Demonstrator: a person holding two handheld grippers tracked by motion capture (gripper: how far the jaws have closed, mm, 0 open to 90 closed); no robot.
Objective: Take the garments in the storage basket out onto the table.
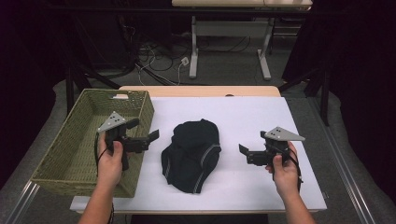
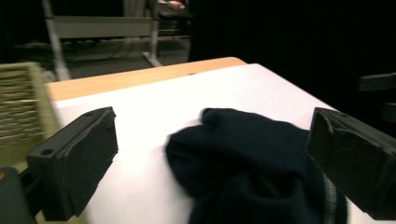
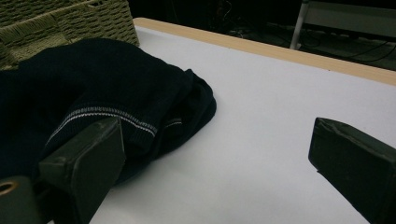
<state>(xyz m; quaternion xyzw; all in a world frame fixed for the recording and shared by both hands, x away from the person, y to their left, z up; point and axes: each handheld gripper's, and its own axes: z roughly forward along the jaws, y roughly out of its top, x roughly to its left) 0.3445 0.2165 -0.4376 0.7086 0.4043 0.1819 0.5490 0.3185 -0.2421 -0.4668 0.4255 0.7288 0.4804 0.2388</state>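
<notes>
Nothing is gripped yet: the dark garment [image 1: 191, 156] lies crumpled between the 2 grippers, the left gripper [image 1: 153, 136] and right gripper [image 1: 243, 151] both spread wide and empty. The basket [image 1: 56, 154] beside the left one awaits.

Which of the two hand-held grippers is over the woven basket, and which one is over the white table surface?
The left hand-held gripper is at the basket, by its right wall. The right hand-held gripper is over the white table surface, right of the dark garment.

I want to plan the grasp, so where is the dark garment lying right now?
In the high view the dark garment lies crumpled mid-table on the white sheet, between both grippers, right of the wicker basket.
</notes>
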